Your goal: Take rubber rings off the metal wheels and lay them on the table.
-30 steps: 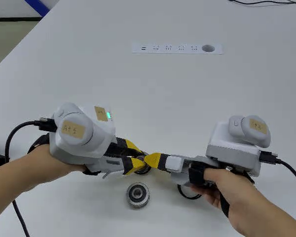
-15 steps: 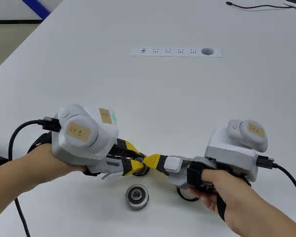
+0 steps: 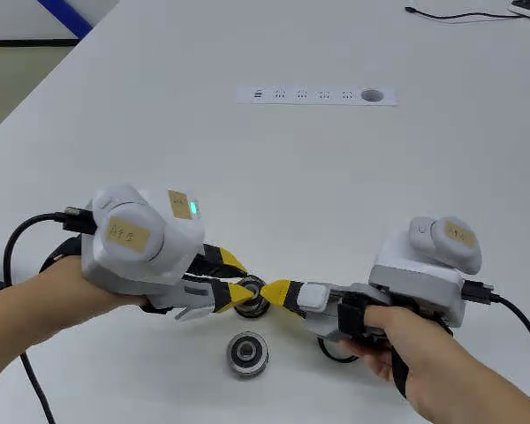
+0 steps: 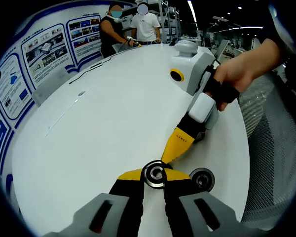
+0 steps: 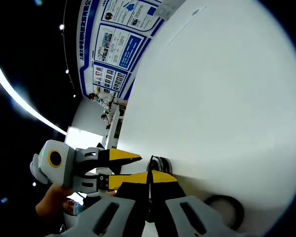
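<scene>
**Stripping a rubber ring from a clamped wheel.** The left gripper [image 4: 155,176] is closed on a metal wheel [image 4: 155,172], with one yellow jaw tip on each side of it. Whether the wheel rests on the table [image 3: 336,177] or is held just clear of it cannot be told. The right gripper [image 5: 150,177] is set nose to nose with the left. Its jaws are together and their tips are laid against the wheel's rim; whether rubber is nipped between them cannot be told. A second wheel [image 3: 247,352], with a dark band around it, is seen near both sets of tips, on the person's side. One freed rubber ring [image 5: 225,207] lies flat on the table beside the right gripper's body. The wheel is judged dense, rigid and smooth, and is therefore best clamped firmly from two sides. The ring is judged light, soft and stretchy, and snugly seated. It is therefore best taken by a small pinch at its outer edge and peeled off sideways, since a shallow pinch may slip.
</scene>
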The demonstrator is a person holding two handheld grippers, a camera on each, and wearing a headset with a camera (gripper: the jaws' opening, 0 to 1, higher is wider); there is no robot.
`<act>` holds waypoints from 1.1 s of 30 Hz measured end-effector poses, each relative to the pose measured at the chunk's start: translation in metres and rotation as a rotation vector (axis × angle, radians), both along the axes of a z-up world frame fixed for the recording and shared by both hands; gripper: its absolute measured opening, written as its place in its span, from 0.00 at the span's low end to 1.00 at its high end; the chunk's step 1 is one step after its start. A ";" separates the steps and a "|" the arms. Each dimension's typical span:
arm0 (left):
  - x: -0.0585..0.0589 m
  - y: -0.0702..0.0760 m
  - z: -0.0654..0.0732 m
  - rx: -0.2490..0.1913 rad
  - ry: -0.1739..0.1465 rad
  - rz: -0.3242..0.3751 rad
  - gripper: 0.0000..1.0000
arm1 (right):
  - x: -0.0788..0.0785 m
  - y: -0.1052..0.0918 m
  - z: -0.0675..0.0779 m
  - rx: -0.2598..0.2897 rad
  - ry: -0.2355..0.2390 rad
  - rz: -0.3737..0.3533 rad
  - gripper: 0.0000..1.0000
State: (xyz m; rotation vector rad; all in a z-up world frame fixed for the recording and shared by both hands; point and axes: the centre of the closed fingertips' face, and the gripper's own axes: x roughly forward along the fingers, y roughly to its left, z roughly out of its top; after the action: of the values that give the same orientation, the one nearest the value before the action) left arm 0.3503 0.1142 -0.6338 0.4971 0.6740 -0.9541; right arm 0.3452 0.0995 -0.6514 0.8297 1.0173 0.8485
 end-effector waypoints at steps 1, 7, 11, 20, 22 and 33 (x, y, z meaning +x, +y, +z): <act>0.000 0.001 0.002 -0.005 -0.004 0.009 0.16 | 0.000 0.000 0.000 0.000 -0.001 0.002 0.01; -0.002 0.012 0.010 -0.022 -0.021 0.064 0.16 | -0.003 0.005 0.002 -0.001 -0.004 0.013 0.01; -0.004 0.020 0.013 -0.034 -0.025 0.094 0.16 | -0.003 0.008 0.004 0.013 -0.004 0.011 0.01; -0.007 0.029 0.019 -0.079 -0.033 0.158 0.17 | 0.004 0.005 0.025 0.067 -0.026 -0.021 0.01; -0.008 0.029 0.021 -0.088 -0.037 0.166 0.18 | 0.004 -0.001 0.026 0.060 -0.029 -0.029 0.01; -0.013 0.017 0.031 -0.163 -0.057 0.184 0.19 | -0.007 -0.059 0.019 0.054 0.005 -0.136 0.02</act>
State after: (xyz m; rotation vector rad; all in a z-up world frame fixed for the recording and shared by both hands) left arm 0.3375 0.1307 -0.6025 0.3116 0.5745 -0.8104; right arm 0.3378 0.0403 -0.6323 0.9364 0.9351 0.7604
